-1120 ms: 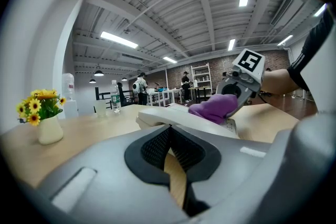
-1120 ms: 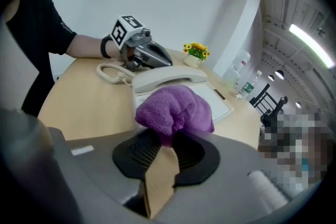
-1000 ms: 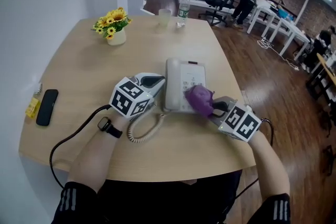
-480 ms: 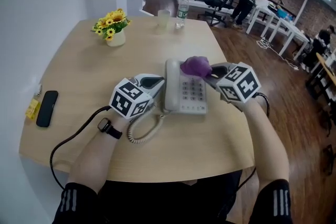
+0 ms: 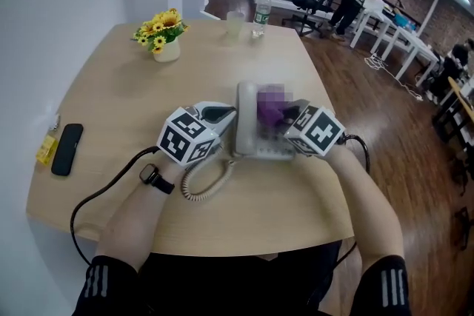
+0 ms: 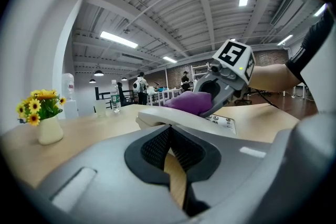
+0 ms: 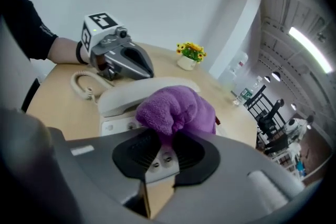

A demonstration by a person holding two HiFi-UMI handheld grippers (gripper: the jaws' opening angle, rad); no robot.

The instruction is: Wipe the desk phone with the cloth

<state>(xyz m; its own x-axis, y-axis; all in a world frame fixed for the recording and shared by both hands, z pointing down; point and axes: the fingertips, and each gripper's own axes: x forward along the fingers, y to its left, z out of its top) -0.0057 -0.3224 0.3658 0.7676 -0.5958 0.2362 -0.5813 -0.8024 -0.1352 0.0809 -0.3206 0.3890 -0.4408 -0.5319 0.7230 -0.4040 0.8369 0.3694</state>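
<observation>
- Well, wiping looks under way, I'd judge: my right tongs (image 7: 160, 140) are clamped narrow on a bunched purple cloth (image 7: 176, 106). The cloth sits on the phone (image 5: 247, 123) just ahead of their tips, over the keypad.
- My left tongs (image 6: 169, 136) are closed with nothing between them. The handset (image 6: 157, 119) lies just ahead of their tips, between the two tongs.
- Done so far: I can't vouch for any part, since no dust or wiped streak shows.
- Left, by my guess: the handset, the phone's edges and the coiled cord (image 5: 198, 196) beside the left tongs.
- Hard to make out: in the head view a blur patch covers the cloth, and the right tongs hide most of the keys. Whether the left tips touch the handset I cannot tell.
</observation>
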